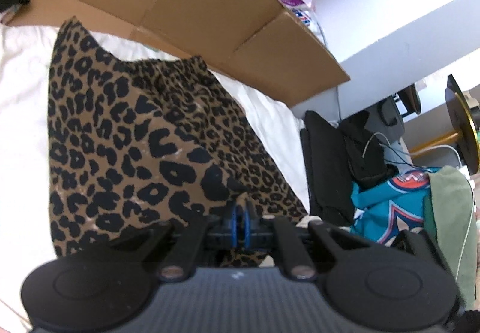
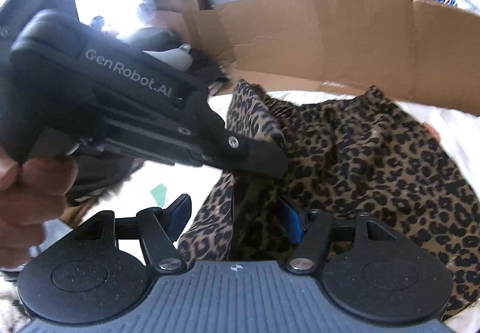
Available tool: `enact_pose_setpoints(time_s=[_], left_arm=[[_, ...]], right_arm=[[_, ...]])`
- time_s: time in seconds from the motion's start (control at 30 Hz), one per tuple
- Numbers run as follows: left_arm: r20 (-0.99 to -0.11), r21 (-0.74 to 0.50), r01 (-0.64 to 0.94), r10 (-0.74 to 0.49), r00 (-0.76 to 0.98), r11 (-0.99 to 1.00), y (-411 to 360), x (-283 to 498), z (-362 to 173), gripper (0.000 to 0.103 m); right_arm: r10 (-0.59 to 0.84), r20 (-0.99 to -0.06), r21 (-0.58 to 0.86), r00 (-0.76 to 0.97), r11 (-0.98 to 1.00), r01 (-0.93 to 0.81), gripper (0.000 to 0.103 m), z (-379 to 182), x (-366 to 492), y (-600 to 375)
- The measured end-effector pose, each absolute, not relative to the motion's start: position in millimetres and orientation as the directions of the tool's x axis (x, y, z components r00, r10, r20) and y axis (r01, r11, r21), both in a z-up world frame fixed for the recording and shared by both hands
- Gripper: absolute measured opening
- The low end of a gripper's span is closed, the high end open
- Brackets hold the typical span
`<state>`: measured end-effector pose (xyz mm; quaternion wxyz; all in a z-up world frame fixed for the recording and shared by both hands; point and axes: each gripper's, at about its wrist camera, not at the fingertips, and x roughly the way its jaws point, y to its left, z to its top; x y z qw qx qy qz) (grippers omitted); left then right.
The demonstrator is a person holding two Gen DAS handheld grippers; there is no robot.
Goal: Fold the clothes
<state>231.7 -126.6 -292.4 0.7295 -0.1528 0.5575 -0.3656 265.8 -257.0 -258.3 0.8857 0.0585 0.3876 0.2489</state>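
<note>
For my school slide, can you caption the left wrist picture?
Left hand-held gripper shut on leopard-print garment, lifting it over a white sheet.

The garment [image 1: 135, 134] is tan with black leopard spots, the sheet [image 1: 21, 86] white, the cardboard box [image 1: 210, 11] brown.

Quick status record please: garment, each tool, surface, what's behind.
garment: leopard-print cloth, lifted, partly bunched
left tool: shut on the cloth's edge
right tool: open, cloth hanging between its fingers, no grip
surface: white sheet
behind: open cardboard box
fold: not yet made
</note>
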Motion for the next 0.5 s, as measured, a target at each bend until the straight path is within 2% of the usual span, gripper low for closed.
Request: enact_pose_setpoints(time_s=[0.13, 0.2, 0.23, 0.3, 0.37, 0.43, 0.5], left_arm=[[-0.708, -0.640, 0.343, -0.701, 0.084, 0.687, -137, 229, -300, 0.005], [-0.709, -0.645, 0.336, -0.702, 0.073, 0.686, -140, 227, -302, 0.006], [-0.709, -0.647, 0.333, -0.702, 0.067, 0.686, -141, 226, -303, 0.006], [-0.706, -0.652, 0.328, -0.705, 0.066, 0.684, -142, 226, -305, 0.013], [-0.694, -0.668, 0.315, -0.717, 0.065, 0.674, -141, 226, -306, 0.019], [-0.678, -0.686, 0.304, -0.733, 0.065, 0.661, -138, 228, -306, 0.019], [-0.663, -0.699, 0.288, -0.744, 0.085, 0.655, -134, 229, -303, 0.019]], right_arm=[[0.448, -0.661, 0.271, 0.602, 0.891, -0.366, 0.068, -264, 268, -257], [0.426, -0.662, 0.251, 0.617, 0.901, -0.353, 0.061, -265, 267, -257], [0.416, -0.664, 0.241, 0.622, 0.906, -0.349, 0.054, -266, 266, -257], [0.388, -0.675, 0.230, 0.628, 0.919, -0.321, 0.045, -270, 267, -258], [0.383, -0.680, 0.236, 0.625, 0.922, -0.308, 0.024, -273, 268, -262], [0.379, -0.685, 0.243, 0.622, 0.924, -0.296, 0.009, -276, 270, -266], [0.376, -0.690, 0.250, 0.619, 0.926, -0.283, 0.008, -279, 272, -270]])
